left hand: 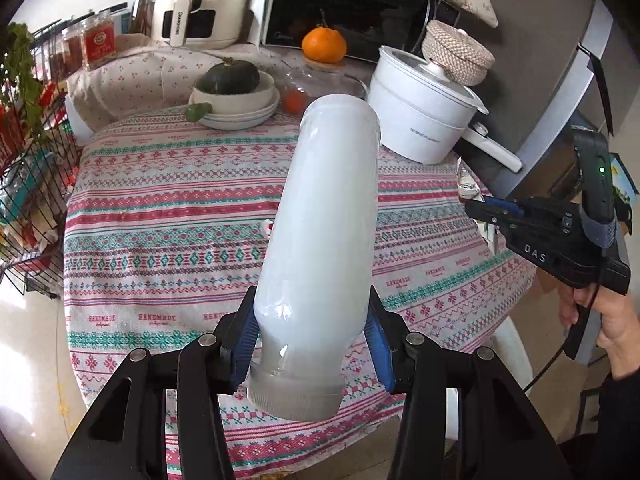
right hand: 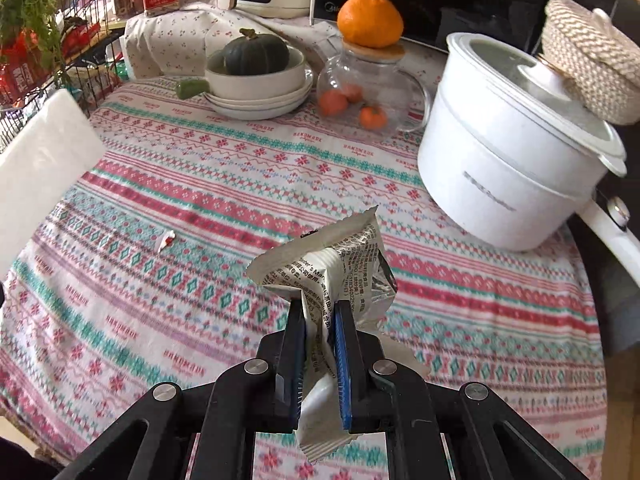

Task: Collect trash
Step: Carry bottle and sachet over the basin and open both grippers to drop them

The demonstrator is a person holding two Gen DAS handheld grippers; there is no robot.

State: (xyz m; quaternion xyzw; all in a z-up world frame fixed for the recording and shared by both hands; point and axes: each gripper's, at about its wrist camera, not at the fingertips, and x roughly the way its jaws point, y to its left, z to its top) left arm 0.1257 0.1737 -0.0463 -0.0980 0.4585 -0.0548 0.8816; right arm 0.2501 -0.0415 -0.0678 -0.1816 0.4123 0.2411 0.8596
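Two grips: left gripper [left hand: 312,340] clamps white bottle [left hand: 320,220] above the tablecloth [left hand: 160,208]; right gripper [right hand: 320,344] pinches crumpled wrapper [right hand: 336,264], its print mostly unreadable. Small scrap [right hand: 166,240] lies unidentifiable.

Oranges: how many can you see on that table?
4. One big orange sits on the wooden lid of the glass jar; three small oranges lie inside the jar. More could be hidden behind the white pot.

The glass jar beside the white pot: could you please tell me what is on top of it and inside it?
A large orange sits on the glass jar's wooden lid; three small oranges show inside. The jar's far side is hidden.
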